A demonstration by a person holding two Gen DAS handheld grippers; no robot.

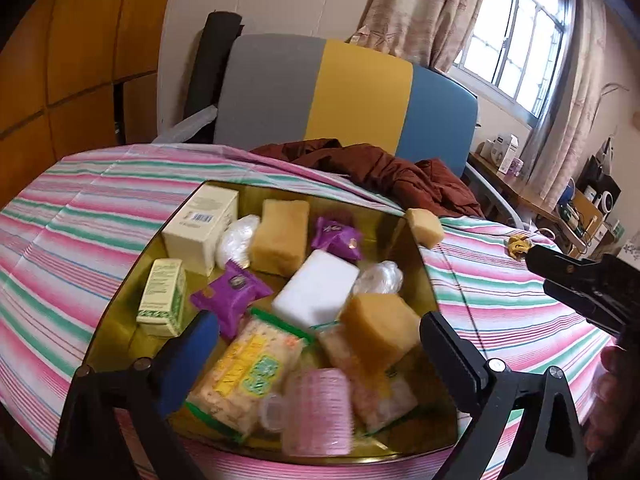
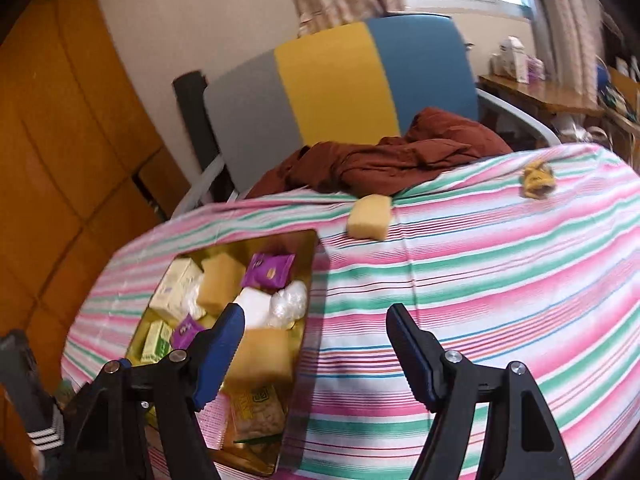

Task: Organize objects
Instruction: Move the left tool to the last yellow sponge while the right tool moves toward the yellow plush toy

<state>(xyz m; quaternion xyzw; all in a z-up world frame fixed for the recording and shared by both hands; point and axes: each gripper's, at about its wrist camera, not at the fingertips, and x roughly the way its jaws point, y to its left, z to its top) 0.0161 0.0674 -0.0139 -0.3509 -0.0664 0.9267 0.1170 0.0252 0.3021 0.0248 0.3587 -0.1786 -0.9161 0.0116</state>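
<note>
Sitting loose on the striped cloth (image 2: pixel 500 264): yellow sponge block (image 2: pixel 369 216), ahead of the right gripper (image 2: pixel 316 350) and a bit left of its axis, well apart from the fingertips, just beside the far right corner of the gold tin (image 2: pixel 308 280). Looking light, soft, squashy, porous so not slippery, nothing fragile. Best taking it across the two long flat faces, mid-height, gentle squeeze; expecting it to compress a lot, so closing well in. Further out, also lying loose near the far right edge of the cloth: small yellow crumpled wrapper (image 2: pixel 538 180), thin and floppy, likely needing a low pinch.

Right gripper hanging released, jaws wide, nothing between them. Left gripper (image 1: pixel 320 340) likewise spread and empty, hovering over the tin's near end.

Left wrist view giving the full tin contents: cream carton (image 1: pixel 200 226), green-yellow box (image 1: pixel 162 300), two purple sachets (image 1: pixel 232 296), white block (image 1: pixel 320 290), two more sponges, cracker packs (image 1: pixel 248 376), pink roller (image 1: pixel 318 412). Tin looking crowded, free room mostly along its left side. Also catching the right gripper from outside, far right. Right wrist view showing the sponge fully resting on cloth, clear of the tin, plus the open run of cloth towards it; left view only clipping it at the tin corner (image 1: pixel 426 226)
</note>
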